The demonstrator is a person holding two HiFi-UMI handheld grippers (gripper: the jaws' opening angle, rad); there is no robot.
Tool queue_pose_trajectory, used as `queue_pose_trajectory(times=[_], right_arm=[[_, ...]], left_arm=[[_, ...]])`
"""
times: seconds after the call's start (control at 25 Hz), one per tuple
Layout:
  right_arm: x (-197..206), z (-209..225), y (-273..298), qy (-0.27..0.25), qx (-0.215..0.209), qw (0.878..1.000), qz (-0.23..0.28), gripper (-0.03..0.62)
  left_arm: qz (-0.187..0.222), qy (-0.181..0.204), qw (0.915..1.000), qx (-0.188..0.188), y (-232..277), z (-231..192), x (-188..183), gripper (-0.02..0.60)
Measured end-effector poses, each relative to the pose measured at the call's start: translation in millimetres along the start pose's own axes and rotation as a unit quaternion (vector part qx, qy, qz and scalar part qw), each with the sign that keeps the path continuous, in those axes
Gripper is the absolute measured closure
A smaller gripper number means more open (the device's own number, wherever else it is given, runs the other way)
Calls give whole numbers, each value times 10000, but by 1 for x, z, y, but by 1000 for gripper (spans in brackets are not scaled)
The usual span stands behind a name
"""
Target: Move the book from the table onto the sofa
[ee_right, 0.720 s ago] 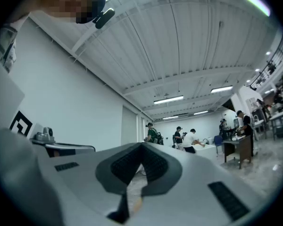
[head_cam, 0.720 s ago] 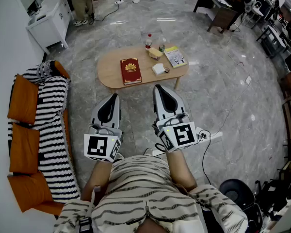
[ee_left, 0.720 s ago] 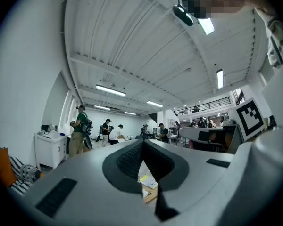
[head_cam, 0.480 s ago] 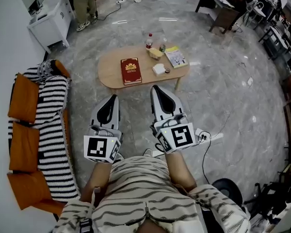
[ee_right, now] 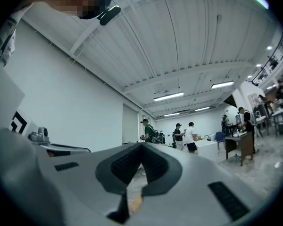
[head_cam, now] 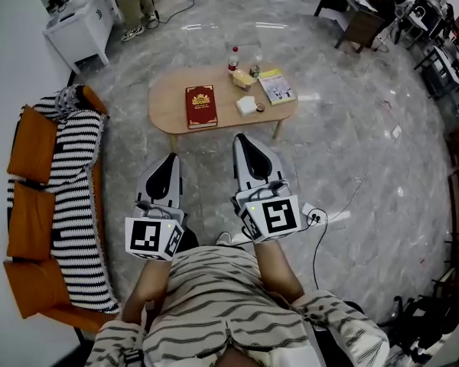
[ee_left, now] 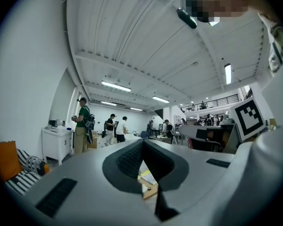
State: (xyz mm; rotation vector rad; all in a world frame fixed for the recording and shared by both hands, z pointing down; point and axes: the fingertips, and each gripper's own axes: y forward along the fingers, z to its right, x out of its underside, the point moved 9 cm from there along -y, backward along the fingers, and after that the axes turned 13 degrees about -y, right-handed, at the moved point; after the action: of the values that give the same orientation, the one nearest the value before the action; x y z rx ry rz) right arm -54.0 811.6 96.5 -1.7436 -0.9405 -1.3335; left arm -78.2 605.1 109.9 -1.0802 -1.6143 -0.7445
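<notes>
Marble floor [head_cam: 352,128]: the book [head_cam: 201,106] lies near the table's [head_cam: 167,102] left end. We hold the left gripper [head_cam: 171,159] and right gripper [head_cam: 241,138] pressed together, empty.

A big open-plan lab or office hall, with a mock sitting corner staged inside it; polished grey stone floor [head_cam: 367,144] all round; a sofa [head_cam: 30,220] with orange cushions and a striped throw at nine o'clock, a low wooden table [head_cam: 164,102] at twelve; yet work desks [head_cam: 359,23] crowd one o'clock, a white cabinet [head_cam: 80,29] stands at eleven, a power strip [head_cam: 319,217] with its cable lies loose at four; the gripper views show a high white ceiling [ee_left: 132,32], strip lights [ee_left: 116,86], a railed mezzanine [ee_left: 212,102], several people [ee_left: 81,126] standing about.
</notes>
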Motion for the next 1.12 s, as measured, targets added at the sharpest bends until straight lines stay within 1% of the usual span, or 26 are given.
queue_pose_trajectory(times=[0.12, 0.24, 0.4, 0.52, 0.68, 0.96, 1.12], right_arm=[[11, 6, 7, 145, 28, 9998, -92, 589], [20, 7, 24, 206, 20, 9997, -137, 589], [37, 12, 63, 183, -44, 9995, -258, 589], [47, 24, 103, 120, 86, 9994, -304, 589], [53, 42, 165, 85, 298, 9988, -391, 589], [63, 51, 280, 61, 331, 9980, -537, 589], [72, 53, 339, 87, 368, 9975, -595, 589]], left_arm=[[-99, -13, 9999, -103, 6, -3, 11, 577], [-121, -47, 9998, -175, 17, -15, 12, 577], [-180, -163, 9995, -202, 53, -42, 16, 577], [-161, -203, 9996, -88, 95, -69, 16, 577], [-158, -257, 9995, 118, 154, -107, 2, 577], [-263, -427, 9985, 219, 244, -195, -19, 577], [-342, -498, 9978, 287, 285, -238, -29, 577]])
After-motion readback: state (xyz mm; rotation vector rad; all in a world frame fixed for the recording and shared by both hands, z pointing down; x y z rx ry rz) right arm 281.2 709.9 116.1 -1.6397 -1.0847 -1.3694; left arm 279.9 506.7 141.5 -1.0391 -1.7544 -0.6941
